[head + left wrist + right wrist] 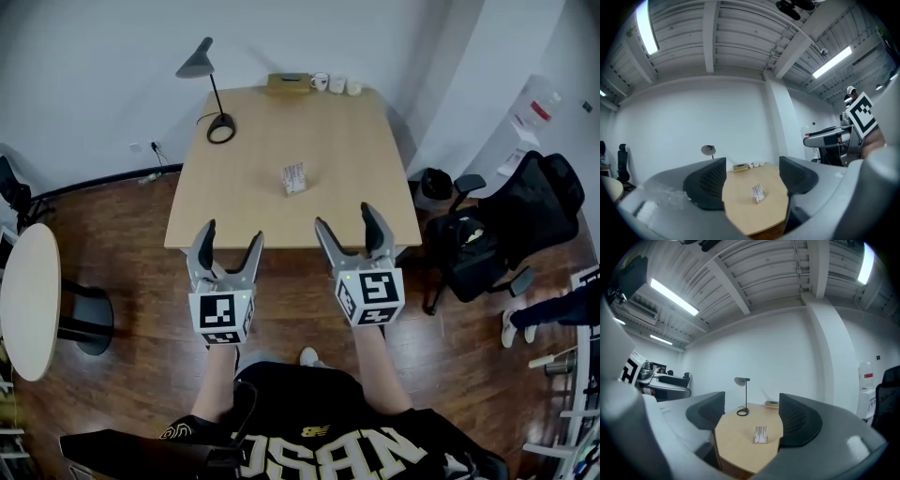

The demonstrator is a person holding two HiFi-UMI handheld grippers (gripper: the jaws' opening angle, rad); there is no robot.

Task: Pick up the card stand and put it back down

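The card stand (294,177) stands upright near the middle of the worktop (281,131), well apart from everything else on it. Its long axis runs roughly across the worktop, from the person's left to right, slightly skewed. The right gripper view meets its broad printed face almost squarely (761,433), while the left gripper view sees it at an angle (758,192).

Both tools hang in the air short of the worktop's near edge, pointing towards the stand. The left hand-held gripper (232,234) has its jaws apart with nothing between them, and so does the right hand-held gripper (344,217). Neither touches the stand.

A desk lamp (222,128) stands at the far left corner. A flat box (288,83) and a row of small cups (337,84) line the far edge.
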